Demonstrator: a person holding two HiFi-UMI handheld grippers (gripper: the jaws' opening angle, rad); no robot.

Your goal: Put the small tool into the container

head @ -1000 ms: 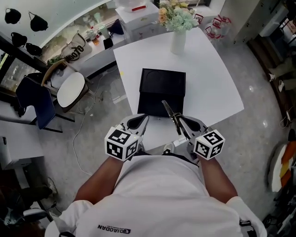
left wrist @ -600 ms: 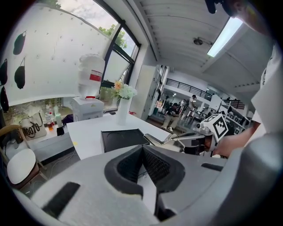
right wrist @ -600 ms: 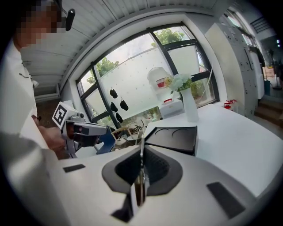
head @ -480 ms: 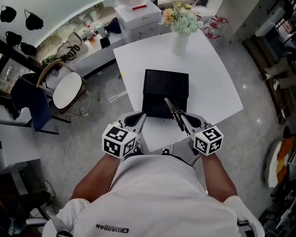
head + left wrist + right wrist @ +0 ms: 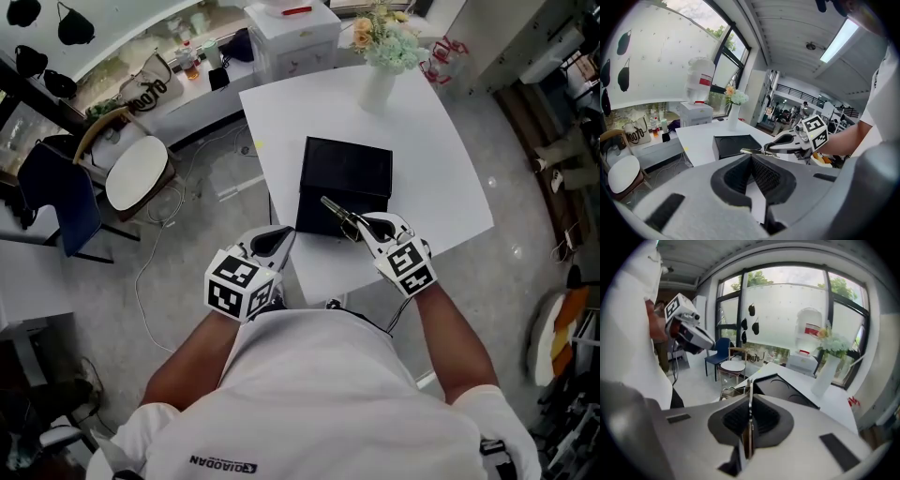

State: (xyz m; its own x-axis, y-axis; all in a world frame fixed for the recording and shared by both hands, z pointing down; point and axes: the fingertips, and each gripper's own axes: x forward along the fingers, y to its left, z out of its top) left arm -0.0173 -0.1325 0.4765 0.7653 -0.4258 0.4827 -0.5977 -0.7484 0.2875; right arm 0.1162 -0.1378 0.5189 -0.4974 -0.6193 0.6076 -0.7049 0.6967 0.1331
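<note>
A black box-shaped container [image 5: 347, 169] lies open on the white table [image 5: 441, 178]; it also shows in the left gripper view [image 5: 736, 143] and the right gripper view [image 5: 783, 388]. My right gripper [image 5: 362, 226] is shut on a small slim metal tool [image 5: 337, 213], whose tip reaches over the container's near edge. In the right gripper view the tool [image 5: 749, 394] stands upright between the pressed pads of the right gripper [image 5: 749, 405]. My left gripper [image 5: 278, 242] hangs shut and empty off the table's near left corner, its jaws meeting in the left gripper view [image 5: 753, 163].
A white vase of flowers [image 5: 381, 77] stands at the table's far side. A round-seated chair [image 5: 137, 178] and cables are on the floor to the left. A white cabinet [image 5: 292, 36] stands behind the table.
My right gripper has moved forward and left with the tool, bringing its tip to the container's near edge. The left gripper has stayed about where it was.
</note>
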